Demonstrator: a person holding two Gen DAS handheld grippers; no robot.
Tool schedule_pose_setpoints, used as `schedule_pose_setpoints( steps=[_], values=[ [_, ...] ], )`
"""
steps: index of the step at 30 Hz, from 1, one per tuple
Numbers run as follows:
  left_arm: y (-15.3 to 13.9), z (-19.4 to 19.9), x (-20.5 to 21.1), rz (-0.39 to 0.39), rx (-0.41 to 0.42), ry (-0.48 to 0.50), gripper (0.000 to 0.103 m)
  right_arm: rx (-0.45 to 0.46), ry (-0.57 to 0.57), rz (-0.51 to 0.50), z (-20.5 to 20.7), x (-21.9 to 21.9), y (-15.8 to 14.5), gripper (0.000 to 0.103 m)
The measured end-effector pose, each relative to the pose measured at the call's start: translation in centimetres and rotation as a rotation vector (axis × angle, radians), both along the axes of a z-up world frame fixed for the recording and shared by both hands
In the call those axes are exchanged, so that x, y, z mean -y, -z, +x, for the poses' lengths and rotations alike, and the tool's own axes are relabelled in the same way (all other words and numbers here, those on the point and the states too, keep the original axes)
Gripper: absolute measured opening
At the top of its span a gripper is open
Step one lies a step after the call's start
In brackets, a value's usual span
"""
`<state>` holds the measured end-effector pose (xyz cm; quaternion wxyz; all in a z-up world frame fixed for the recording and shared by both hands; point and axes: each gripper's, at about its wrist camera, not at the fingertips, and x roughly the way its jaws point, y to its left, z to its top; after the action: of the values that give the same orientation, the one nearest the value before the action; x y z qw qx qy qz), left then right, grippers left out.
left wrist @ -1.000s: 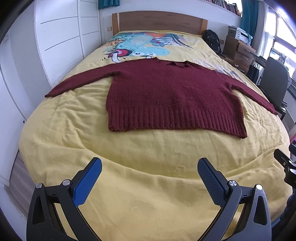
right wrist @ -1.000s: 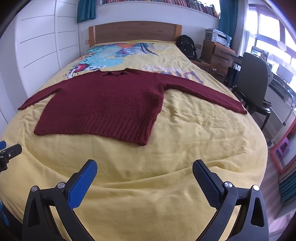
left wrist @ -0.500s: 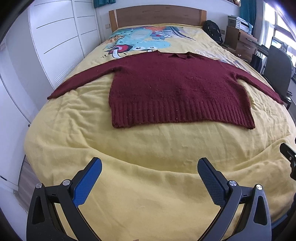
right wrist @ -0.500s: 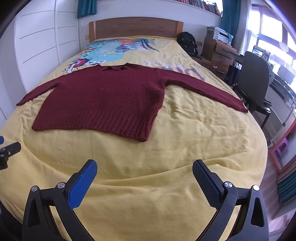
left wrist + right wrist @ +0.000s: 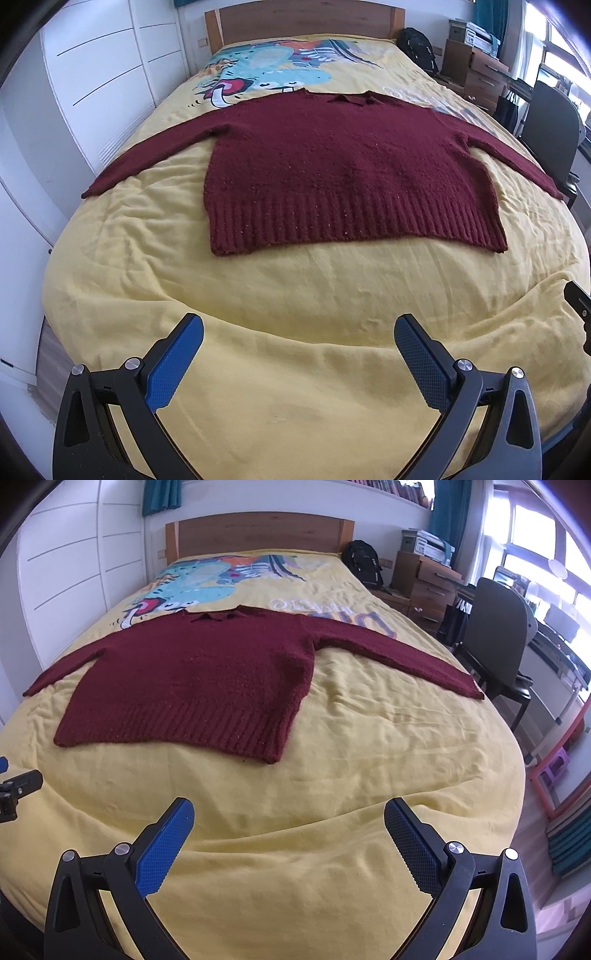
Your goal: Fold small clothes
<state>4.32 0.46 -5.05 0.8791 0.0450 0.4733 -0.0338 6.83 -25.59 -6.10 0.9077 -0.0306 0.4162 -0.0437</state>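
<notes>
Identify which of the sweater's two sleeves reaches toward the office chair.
The sleeve on the right in the right wrist view: its cuff ends at the bed edge by the office chair. The other sleeve runs toward the white wardrobe.

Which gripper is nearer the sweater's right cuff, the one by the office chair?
Right. The right gripper faces the cuff across bare duvet; the left gripper sits further left, opposite the sweater's hem.

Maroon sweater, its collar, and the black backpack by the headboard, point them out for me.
Maroon sweater (image 5: 343, 166): left wrist view, middle of the chest.
Collar (image 5: 214, 616): right wrist view, folded neck flap.
Black backpack (image 5: 364, 566): right wrist view, front panel.
</notes>
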Motion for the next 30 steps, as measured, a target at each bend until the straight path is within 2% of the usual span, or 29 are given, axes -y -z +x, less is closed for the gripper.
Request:
schedule_pose_setpoints(
  steps=[10,19,23,30],
  values=[
    [0.7,0.7,0.5,0.02,-0.025,0.004,0.102,-0.023,-0.001,0.011,1.2,0.3,0.6,0.103],
    [1.1,2.5,0.9,0.043,-0.049,-0.01,0.102,-0.027,0.04,0.051,3.7,2.5,0.8,0.103],
    [0.8,3.4,1.2,0.065,-0.037,-0.02,0.102,-0.022,0.074,0.073,5.4,4.4,0.8,0.103],
    [0.1,5.7,1.3,0.045,-0.004,-0.049,0.102,0.006,0.163,0.12,9.0,9.4,0.9,0.103]
  ],
)
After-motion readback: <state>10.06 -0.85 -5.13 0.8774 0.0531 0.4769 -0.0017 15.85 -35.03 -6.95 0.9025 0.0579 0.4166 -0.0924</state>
